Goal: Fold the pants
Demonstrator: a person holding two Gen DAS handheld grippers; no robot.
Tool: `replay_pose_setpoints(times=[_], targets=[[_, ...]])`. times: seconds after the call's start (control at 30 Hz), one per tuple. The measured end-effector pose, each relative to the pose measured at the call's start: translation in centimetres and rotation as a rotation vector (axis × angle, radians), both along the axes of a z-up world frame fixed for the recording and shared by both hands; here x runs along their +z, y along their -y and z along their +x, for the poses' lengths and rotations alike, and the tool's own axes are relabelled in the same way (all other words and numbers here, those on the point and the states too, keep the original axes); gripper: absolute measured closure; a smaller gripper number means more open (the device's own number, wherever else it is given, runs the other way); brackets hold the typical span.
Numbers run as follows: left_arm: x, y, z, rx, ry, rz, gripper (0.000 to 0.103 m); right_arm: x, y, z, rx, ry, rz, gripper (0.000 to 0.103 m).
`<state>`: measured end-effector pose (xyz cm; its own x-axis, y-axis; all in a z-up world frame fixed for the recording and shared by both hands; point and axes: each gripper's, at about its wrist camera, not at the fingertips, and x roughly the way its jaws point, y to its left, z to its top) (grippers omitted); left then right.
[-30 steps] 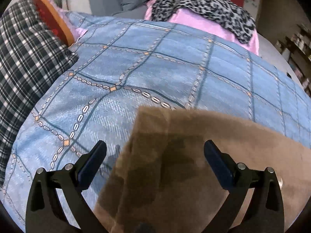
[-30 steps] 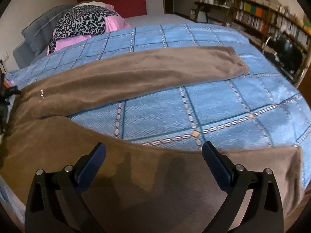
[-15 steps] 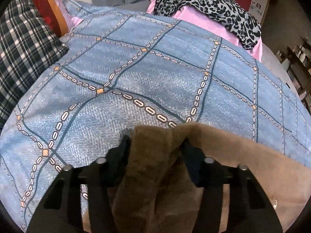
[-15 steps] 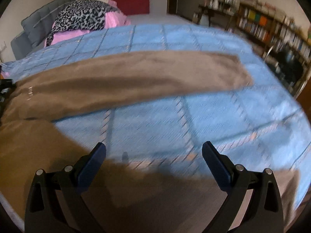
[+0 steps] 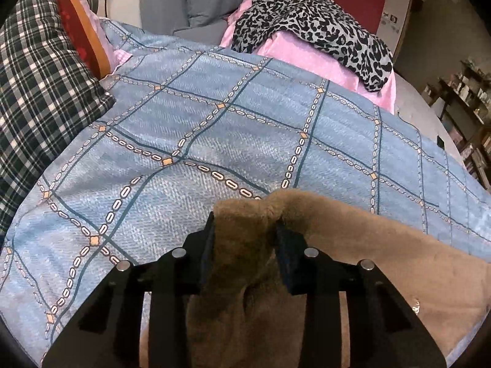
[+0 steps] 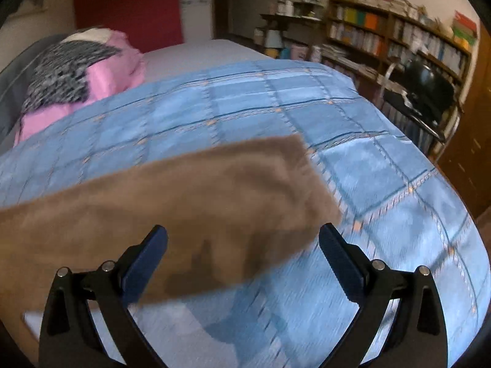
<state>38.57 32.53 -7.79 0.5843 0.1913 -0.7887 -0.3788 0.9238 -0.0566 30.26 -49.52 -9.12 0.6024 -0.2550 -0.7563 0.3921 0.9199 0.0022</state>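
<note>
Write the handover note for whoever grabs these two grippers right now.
Left gripper: shut on a bunched corner of the brown fleece pants.
Right gripper: open, holding nothing, above the end of one pant leg; that view is motion-blurred.
Pants lie spread on the blue checked quilt.
Done: one corner gripped. No fold visible yet.
Left: grip with the right, fold the pants over.
</note>
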Motion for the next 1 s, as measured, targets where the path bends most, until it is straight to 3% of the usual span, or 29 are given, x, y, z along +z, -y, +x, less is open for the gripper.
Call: replay_pose_setpoints(times=[0.17,0.37,0.57,0.67,0.73,0.8,1.0], targets=[[0.2,0.7,0.0,0.006,-0.007,0.020,0.067,0.3,4.0,5.0,-0.067,0.014,0.000,0.005],[0.3,0.9,0.0,0.014,-0.017,0.028,0.067,-1.0,6.8,8.9,-0.153,-0.059,-0.049,0.007],[0.4,1.1,0.2,0.013,-0.033,0.043,0.067,-2.5,9.8,10.3,-0.187,-0.031,0.109,0.012],[0.4,1.0,0.1,0.019,-0.031,0.028,0.067,-3.3,11.1,11.3,-0.196,-0.031,0.189,0.030],[0.6,0.9,-0.1,0.018,-0.029,0.024,0.067,-3.7,11.5,11.7,-0.193,-0.045,0.239,0.060],[0.7,0.9,-0.2,0.017,-0.026,0.019,0.067,-3.7,11.5,11.9,-0.192,-0.073,0.241,0.071],[1.9,0.6,-1.0,0.026,0.003,-0.021,0.067,-1.1,10.6,9.8,-0.124,-0.051,0.177,0.079]])
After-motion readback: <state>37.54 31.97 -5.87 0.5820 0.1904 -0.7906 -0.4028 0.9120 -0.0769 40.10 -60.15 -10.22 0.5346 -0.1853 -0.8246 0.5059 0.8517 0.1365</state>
